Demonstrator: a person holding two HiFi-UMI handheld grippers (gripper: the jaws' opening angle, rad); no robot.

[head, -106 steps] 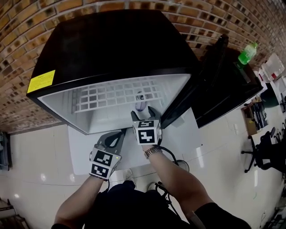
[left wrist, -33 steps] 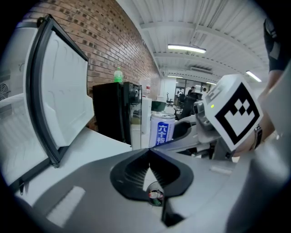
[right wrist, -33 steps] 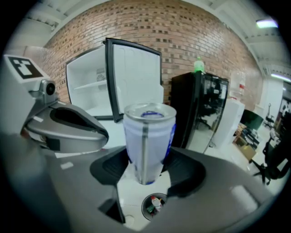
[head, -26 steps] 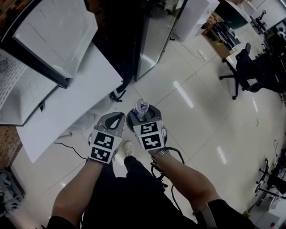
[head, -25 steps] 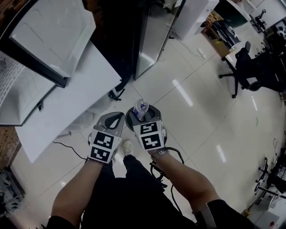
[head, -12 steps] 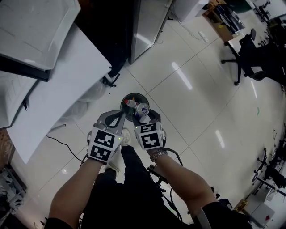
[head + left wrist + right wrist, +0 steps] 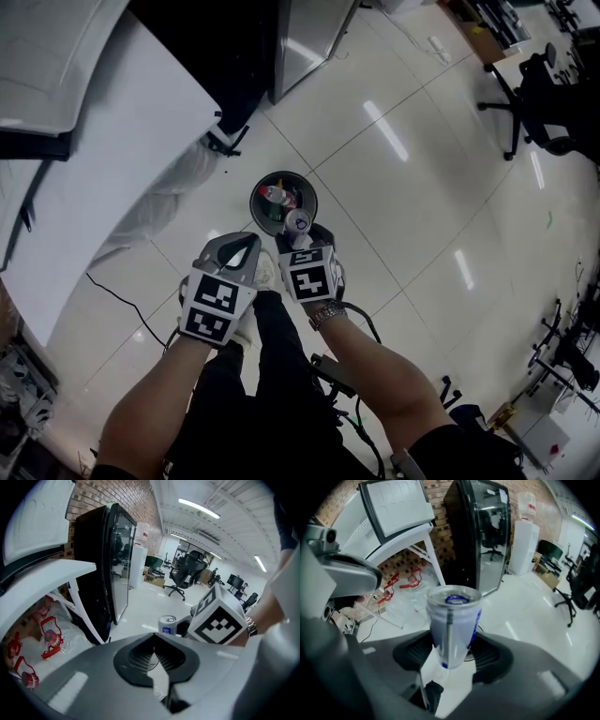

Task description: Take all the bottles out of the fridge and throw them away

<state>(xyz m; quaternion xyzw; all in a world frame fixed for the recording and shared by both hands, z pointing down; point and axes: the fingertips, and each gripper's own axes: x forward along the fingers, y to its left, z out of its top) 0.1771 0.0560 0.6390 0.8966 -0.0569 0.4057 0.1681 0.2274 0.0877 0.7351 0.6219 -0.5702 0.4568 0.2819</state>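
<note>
A silvery bottle with blue print is gripped by the right hand-held gripper. The pads are pressed on its sides with the jaws set wide, and its top is pointed away from the gripper. In the head view the bottle is seen above the floor, just at the near rim of a round black bin. Other discarded containers are seen lying inside the bin. The left hand-held gripper is held just beside the right one, its jaws brought together at the tips with nothing between them. The bin is set on the pale glossy floor, apart from a black cabinet.
</note>
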